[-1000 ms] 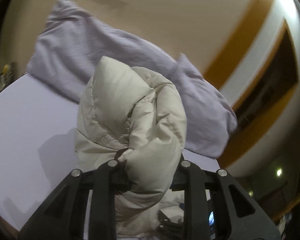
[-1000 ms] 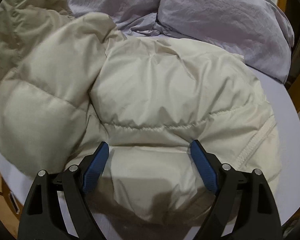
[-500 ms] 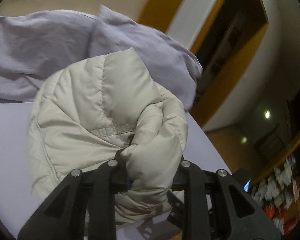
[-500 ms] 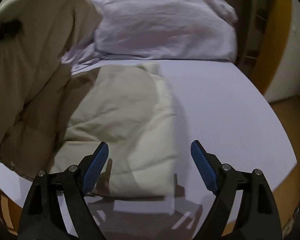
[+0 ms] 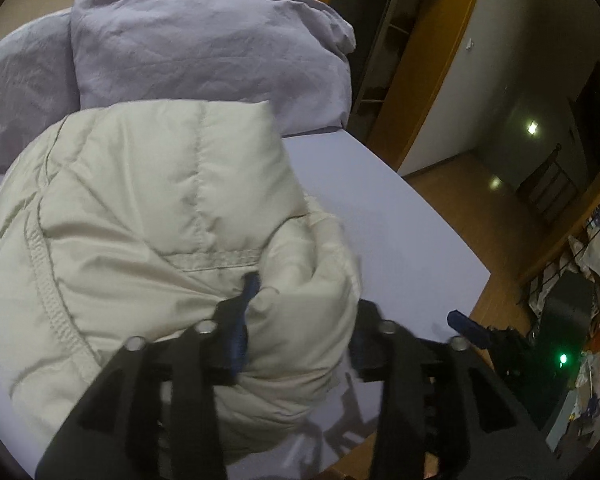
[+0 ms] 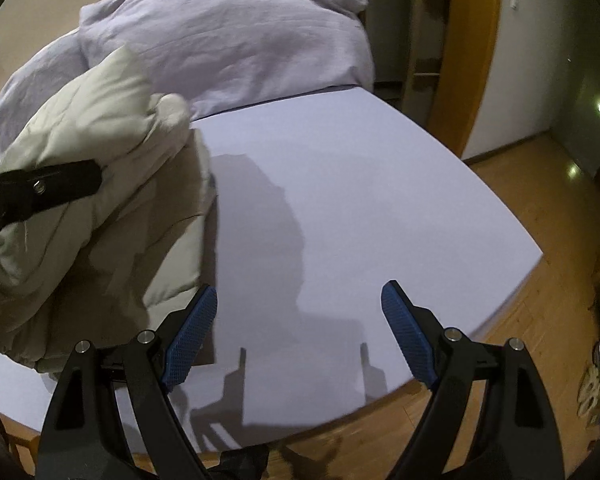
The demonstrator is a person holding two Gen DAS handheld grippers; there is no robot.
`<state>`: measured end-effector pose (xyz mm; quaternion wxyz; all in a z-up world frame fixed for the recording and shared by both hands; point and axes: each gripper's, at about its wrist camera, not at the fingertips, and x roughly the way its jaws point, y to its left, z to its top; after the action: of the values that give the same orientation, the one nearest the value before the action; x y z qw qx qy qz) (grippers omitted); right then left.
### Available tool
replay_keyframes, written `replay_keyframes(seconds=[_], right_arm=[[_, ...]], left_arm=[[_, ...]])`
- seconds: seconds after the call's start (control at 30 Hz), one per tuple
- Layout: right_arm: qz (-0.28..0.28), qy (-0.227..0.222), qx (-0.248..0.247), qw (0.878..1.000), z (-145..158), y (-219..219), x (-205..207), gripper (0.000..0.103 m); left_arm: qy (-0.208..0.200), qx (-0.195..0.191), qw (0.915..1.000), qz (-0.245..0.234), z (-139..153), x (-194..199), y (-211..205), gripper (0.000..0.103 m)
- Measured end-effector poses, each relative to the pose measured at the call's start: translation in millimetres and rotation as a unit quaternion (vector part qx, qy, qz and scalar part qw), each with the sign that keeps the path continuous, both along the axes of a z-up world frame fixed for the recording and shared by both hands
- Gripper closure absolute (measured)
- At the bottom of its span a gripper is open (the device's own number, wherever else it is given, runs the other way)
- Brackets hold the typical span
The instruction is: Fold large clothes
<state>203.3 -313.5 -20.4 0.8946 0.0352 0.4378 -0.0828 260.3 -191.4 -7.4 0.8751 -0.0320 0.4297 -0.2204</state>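
A cream puffer jacket (image 5: 140,208) lies bunched on the pale lilac bed sheet (image 5: 380,216). My left gripper (image 5: 304,308) has a fat roll of its fabric between the jaws, which are opening; the padding still fills the gap and touches both pads. In the right wrist view the jacket (image 6: 100,128) is held up at the left, above its lower layer, with a black finger (image 6: 40,188) of the left gripper across it. My right gripper (image 6: 300,292) stands open over the bare sheet (image 6: 360,168), right of the jacket, with nothing between its blue pads (image 6: 192,332).
Rumpled lilac pillows (image 6: 240,32) are piled at the head of the bed behind the jacket. The bed's corner and front edge (image 6: 500,300) drop to a wooden floor (image 6: 520,184). Clutter and bags (image 5: 580,280) stand on the floor at the far right.
The left gripper swung the jacket roll across the bed and its jaws have widened. The right gripper let go of the jacket's hem and moved right over bare sheet.
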Motion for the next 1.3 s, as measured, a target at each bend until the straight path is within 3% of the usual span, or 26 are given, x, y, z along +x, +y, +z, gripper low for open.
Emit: replay_keyframes(seconds=[0.03,0.13,0.37,0.53,0.73,0.93,1.1,1.3], right_arm=[[-0.003,-0.003,0.0,1.0,2,-2,0,0.017],[-0.003,-0.01,0.001,1.0,8,-5,2,0.017],[0.02,-0.043,0.002,0.999,37,5,15,0.017],[0.053,-0.07,0.02,0.996,65,24,39,0.017],[0.102,-0.078,0.035,0.991,83,63,70,0.017],[0.141,-0.082,0.033,0.986,91,101,88,0.017],[0.159,-0.073,0.028,0.984,89,121,101,0.017],[0.166,-0.058,0.03,0.984,77,133,117,0.024]], left_arm=[[-0.002,-0.002,1.0,-0.003,3,-1,-2,0.044],[-0.019,-0.008,0.9998,-0.006,19,-12,2,0.033],[-0.076,0.002,0.9967,0.027,61,-29,33,0.022],[-0.092,0.013,0.9905,0.101,79,-17,88,0.02],[-0.066,0.031,0.9805,0.183,61,3,155,0.02],[-0.02,0.017,0.9726,0.231,27,28,194,0.02],[0.008,-0.019,0.9717,0.235,-6,35,197,0.019],[-0.008,-0.001,0.9757,0.219,-19,36,174,0.019]])
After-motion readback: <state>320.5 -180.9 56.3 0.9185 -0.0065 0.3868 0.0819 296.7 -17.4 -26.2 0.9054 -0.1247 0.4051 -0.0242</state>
